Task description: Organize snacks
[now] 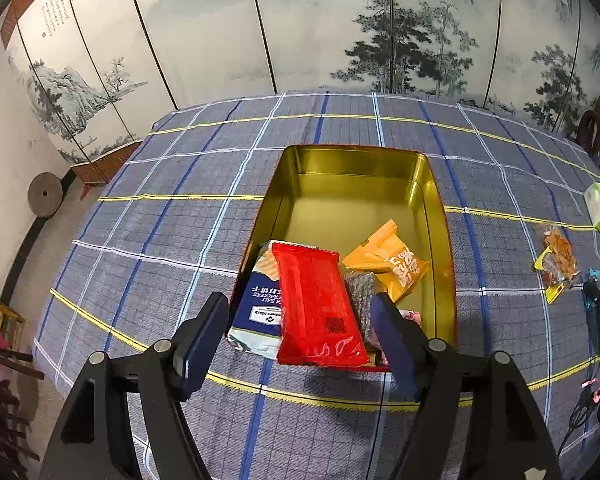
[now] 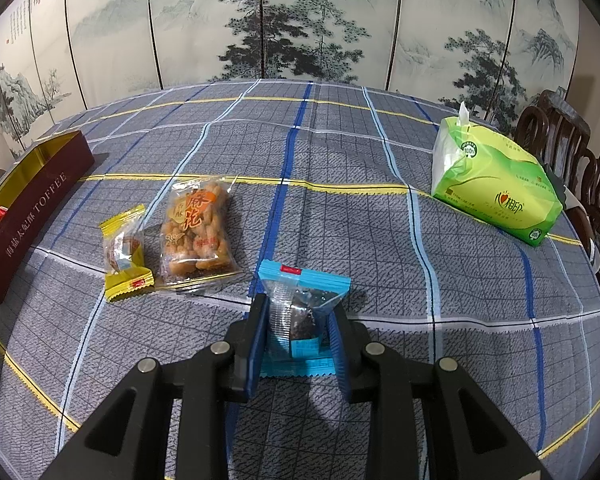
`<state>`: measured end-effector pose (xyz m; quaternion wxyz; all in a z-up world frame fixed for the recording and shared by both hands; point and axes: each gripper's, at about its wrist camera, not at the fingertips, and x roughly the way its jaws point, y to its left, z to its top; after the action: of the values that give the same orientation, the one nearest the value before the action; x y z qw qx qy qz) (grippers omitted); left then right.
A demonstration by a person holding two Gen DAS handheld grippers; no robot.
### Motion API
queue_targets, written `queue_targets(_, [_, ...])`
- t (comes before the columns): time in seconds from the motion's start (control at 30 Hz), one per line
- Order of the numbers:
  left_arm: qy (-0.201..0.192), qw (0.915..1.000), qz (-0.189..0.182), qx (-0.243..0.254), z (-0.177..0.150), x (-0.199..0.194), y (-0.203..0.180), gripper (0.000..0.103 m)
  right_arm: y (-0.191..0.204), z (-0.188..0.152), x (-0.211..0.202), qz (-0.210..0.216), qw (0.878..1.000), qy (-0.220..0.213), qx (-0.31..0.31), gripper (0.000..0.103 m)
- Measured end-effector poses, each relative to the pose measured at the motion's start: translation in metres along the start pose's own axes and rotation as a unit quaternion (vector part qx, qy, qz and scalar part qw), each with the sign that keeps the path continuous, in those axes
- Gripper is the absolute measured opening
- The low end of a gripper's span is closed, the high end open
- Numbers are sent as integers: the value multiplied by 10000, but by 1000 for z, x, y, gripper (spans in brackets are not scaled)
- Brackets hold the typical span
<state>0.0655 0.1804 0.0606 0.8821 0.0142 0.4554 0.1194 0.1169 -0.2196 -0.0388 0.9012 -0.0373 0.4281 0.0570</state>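
Note:
A gold-lined tin box sits on the checked tablecloth; its maroon side marked TOFFEE shows in the right wrist view. Inside lie a red packet, a blue-white cracker packet, an orange packet and a dark snack. My left gripper is open and empty above the box's near end. My right gripper is shut on a blue packet with a dark snack. A clear fried-twist bag and a yellow wrapped snack lie left of it.
A green tissue pack lies at the right of the table. Dark wooden chairs stand past the right edge. A painted folding screen backs the table. Red-handled scissors lie at the right in the left wrist view.

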Motion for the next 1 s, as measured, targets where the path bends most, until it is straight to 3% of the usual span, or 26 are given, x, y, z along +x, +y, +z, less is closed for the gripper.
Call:
queue_targets(0.6, [22,9998,94,179,-19,-2,-5,71,0,3,0,-170,9997,120,94,28])
queue_targets(0.8, [56,9999,45,71,-25,0,5,75,5,7,0,-371,9988,245,210,27])
queue_targets(1.0, [71,9999,-44,-68,-31,1,15,76,4,10,-16,-315,9981,185,494,27])
